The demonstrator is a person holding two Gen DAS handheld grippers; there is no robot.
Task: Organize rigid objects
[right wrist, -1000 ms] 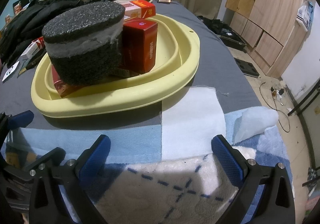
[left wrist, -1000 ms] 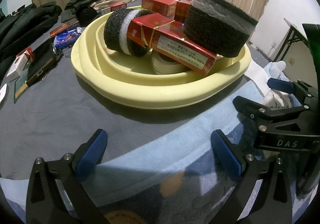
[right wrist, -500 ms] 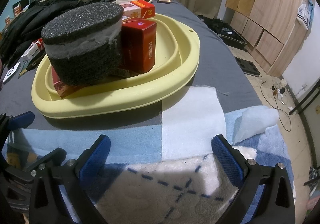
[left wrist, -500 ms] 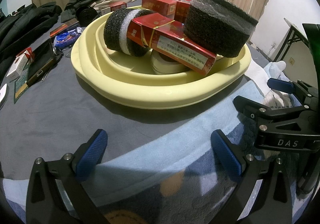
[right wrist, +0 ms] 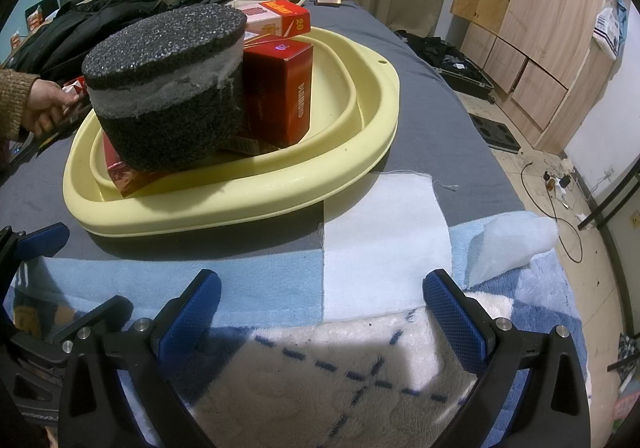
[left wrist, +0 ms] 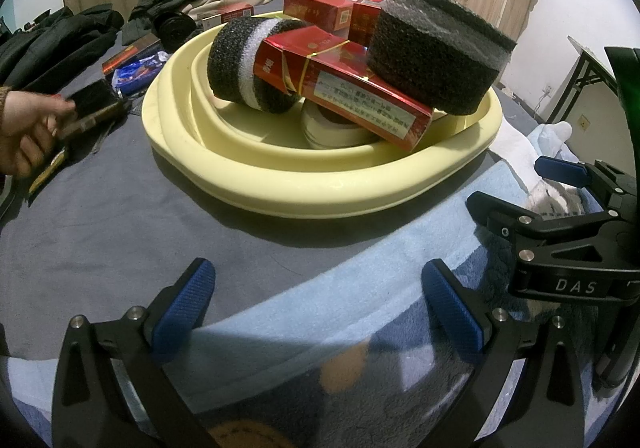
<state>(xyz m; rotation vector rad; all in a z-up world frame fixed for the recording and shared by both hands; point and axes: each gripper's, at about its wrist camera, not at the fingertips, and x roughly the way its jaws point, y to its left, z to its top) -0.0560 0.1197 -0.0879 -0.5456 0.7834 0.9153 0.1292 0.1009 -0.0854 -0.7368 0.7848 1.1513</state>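
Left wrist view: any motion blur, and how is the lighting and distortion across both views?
Left wrist view: only the bare hand at the left edge is blurred; the yellow basin is sharp, casting a soft shadow. Right wrist view: sharp, strong fisheye bending, black corners, and the hand is only slightly soft.

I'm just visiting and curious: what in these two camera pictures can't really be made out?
- Left wrist view: the white roll in the yellow basin is mostly hidden under the long red carton.
- Left wrist view: the bare hand and the dark item it holds are motion-blurred.
- Right wrist view: that hand is cut off by the edge.
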